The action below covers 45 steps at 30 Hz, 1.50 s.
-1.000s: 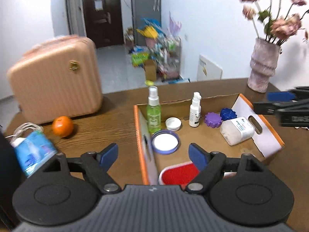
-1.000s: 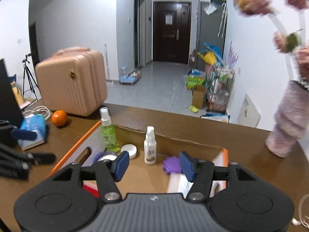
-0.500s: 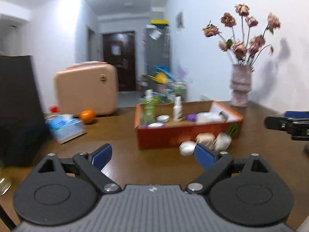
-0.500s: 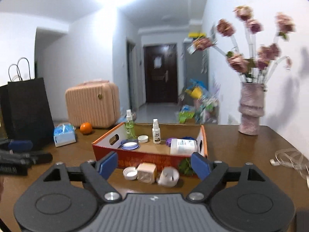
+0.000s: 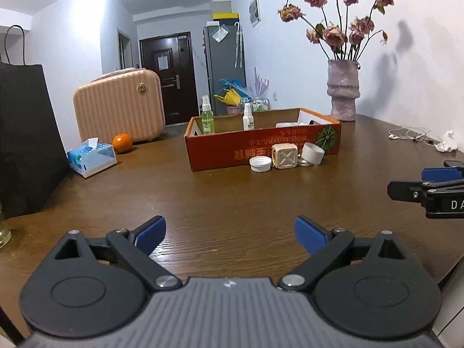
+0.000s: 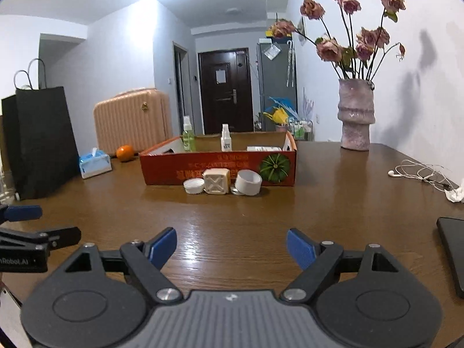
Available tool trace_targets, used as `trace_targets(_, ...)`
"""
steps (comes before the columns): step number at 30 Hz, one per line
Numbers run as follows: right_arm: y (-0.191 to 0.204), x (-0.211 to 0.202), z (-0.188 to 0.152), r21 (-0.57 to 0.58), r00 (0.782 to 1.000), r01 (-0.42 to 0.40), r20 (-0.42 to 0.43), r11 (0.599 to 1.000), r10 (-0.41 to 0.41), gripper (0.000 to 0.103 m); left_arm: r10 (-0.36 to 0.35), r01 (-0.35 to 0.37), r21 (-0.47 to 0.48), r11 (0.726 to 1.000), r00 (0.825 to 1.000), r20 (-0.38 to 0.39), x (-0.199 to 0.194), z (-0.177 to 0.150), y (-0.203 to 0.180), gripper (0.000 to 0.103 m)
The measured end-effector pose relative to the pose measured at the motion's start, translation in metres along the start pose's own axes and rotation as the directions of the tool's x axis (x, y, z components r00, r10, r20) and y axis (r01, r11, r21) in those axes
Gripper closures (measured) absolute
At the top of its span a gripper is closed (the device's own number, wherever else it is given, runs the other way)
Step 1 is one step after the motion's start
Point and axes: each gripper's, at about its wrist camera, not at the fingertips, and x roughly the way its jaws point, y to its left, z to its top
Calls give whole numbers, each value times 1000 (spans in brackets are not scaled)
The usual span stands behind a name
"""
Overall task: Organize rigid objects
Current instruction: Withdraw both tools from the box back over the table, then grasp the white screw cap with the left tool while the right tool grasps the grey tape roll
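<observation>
Glossy wood grain is seen on the tabletop (image 6: 261,217); the box (image 6: 217,168) looks like printed cardboard; the vase (image 6: 355,116) is rough, matt.

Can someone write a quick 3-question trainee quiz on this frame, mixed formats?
1. True or false: the left tool is shut on the white ribbed bottle cap.
2. Multiple choice: what lies directly between the cap and the white open cylinder, in front of the red cardboard box?
A. round orange fruit
B. beige square cube with an X face
C. blue tissue pack
3. Fill in: the green spray bottle stands upright inside the ____.

Key: 1 false, both the left tool and the right tool are open and hold nothing; 2 B, the beige square cube; 3 red cardboard box.
</observation>
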Motion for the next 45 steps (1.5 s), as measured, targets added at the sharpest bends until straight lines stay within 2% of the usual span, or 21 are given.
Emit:
trace_targets(5, -6, 18, 0, 19, 999, 5, -39, 1000, -4, 21, -15, 16, 22, 1000, 998, -63, 25, 1, -1, 6)
trace_targets(8, -16, 39, 12, 56, 997, 3, -78, 998, 1, 23, -55, 57, 22, 998, 995, -82, 48, 16, 1, 6)
trace_targets(10, -24, 57, 26, 95, 996, 2, -94, 995, 7, 28, -97, 99, 11, 995, 991, -90, 72, 32, 3, 7)
trace_targets(13, -36, 85, 50, 135, 996, -10, -85, 991, 21, 34, -142, 146, 22, 989, 984, -111, 116, 56, 0, 20)
trace_targets(14, -39, 98, 57, 134, 996, -13, -90, 991, 25, 37, -157, 161, 27, 987, 980, -124, 135, 63, -1, 30)
trace_targets(15, -41, 113, 64, 125, 995, -13, -100, 992, 26, 39, -174, 181, 33, 983, 973, -150, 158, 70, -3, 41)
trace_targets(17, -44, 147, 76, 107, 990, -17, -136, 994, 32, 40, -168, 178, 31, 984, 962, -214, 196, 80, -5, 48)
trace_targets(20, -50, 198, 83, 130, 975, -40, -210, 991, 67, 42, -192, 205, 32, 978, 954, -229, 233, 84, -8, 48)
trace_targets(23, -54, 226, 83, 159, 964, -61, -248, 985, 99, 51, -223, 239, 45, 970, 948, -228, 251, 83, -10, 48)
trace_targets(25, -57, 234, 82, 174, 965, -70, -239, 982, 111, 60, -241, 256, 37, 966, 944, -224, 259, 82, -11, 53)
trace_targets(26, -59, 236, 80, 187, 965, -76, -232, 979, 119, 61, -249, 261, 27, 965, 943, -219, 263, 81, -11, 61)
trace_targets(28, -65, 235, 78, 214, 966, -96, -216, 972, 143, 61, -249, 257, 18, 966, 949, -196, 263, 78, -11, 62)
trace_targets(31, -68, 229, 78, 217, 976, -91, -176, 972, 130, 61, -281, 290, 15, 957, 940, -195, 259, 79, -9, 62)
trace_targets(35, -63, 229, 77, 180, 974, -86, -190, 980, 120, 61, -283, 289, 3, 957, 939, -198, 262, 79, -9, 62)
trace_targets(38, -59, 227, 76, 162, 976, -89, -184, 983, 119, 61, -254, 263, 16, 965, 943, -215, 257, 82, -9, 62)
trace_targets(40, -57, 224, 77, 146, 978, -86, -175, 986, 111, 61, -246, 255, 21, 967, 950, -192, 246, 85, -7, 62)
trace_targets(45, -60, 211, 80, 143, 989, -71, -115, 987, 88, 61, -158, 160, 6, 987, 977, -144, 211, 85, 0, 62)
